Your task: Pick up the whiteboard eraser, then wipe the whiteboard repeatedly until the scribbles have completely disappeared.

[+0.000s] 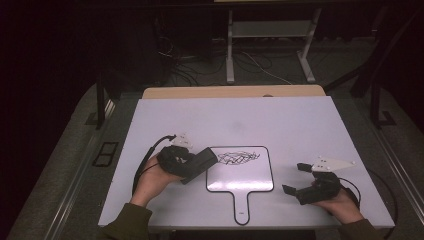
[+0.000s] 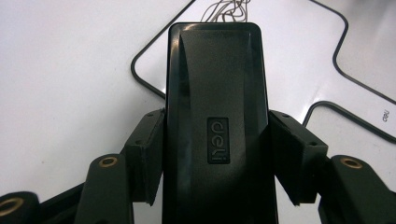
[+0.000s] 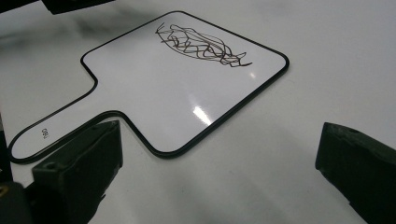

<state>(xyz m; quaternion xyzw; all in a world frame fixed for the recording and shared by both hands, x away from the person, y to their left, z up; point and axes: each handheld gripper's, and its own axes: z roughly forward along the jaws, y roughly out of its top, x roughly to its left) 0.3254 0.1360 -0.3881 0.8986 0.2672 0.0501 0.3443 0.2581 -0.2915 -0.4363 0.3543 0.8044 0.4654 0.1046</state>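
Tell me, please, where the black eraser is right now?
In the high view, the eraser sits left of centre, clamped in the left tongs, its far end over the left edge of the small whiteboard, beside the scribble.

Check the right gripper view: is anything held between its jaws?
No, the right gripper stands open with bare table between its jaws, beside the small whiteboard.

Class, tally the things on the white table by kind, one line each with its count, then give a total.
Paddle-shaped whiteboard with scribble: 1
Black eraser, held in the left gripper: 1
Grippers, counting the open right gripper: 2
Total: 4
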